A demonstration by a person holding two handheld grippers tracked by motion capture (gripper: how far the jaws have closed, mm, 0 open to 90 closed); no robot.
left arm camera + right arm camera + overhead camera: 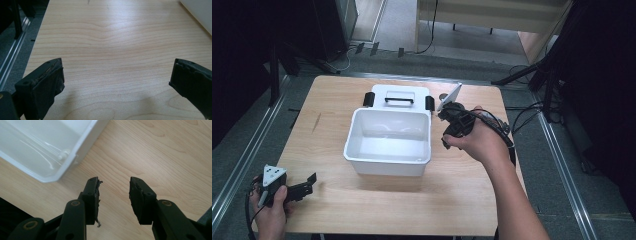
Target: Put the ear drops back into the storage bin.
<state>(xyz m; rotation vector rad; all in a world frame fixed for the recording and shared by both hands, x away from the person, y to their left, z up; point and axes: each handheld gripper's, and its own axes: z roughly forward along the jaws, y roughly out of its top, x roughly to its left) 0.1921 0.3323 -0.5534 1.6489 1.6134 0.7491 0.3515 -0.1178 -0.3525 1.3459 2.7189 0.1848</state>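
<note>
Two grippers sit over a light wooden table (472, 200), one in each of the person's hands. From the high view, a white plastic tub (388, 142) stands open near the table's centre, and its white lid (399, 97), with a black handle (399, 100) and black clips at both ends, lies flat just behind it at 12 o'clock, touching or nearly touching the tub's far rim.

The left gripper (311, 181) rests low at the table's 7 o'clock corner, held in the left hand (269, 212), well apart from the tub. Its own view shows what the high view cannot: the jaws spread wide over bare wood grain, nothing between them, with a sliver of the tub's white wall (200, 12) at 1 o'clock.

The right gripper (446, 117) sits beside the tub's right rim at 3 o'clock from it, held in the right hand (479, 142). In the right gripper view (113, 192) the jaws stand moderately parted above the table, gripping nothing, and a corner of the tub (53, 152) lies at 10 o'clock, close to the left jaw but not touching it. Frayed padding shows on the inner faces.
</note>
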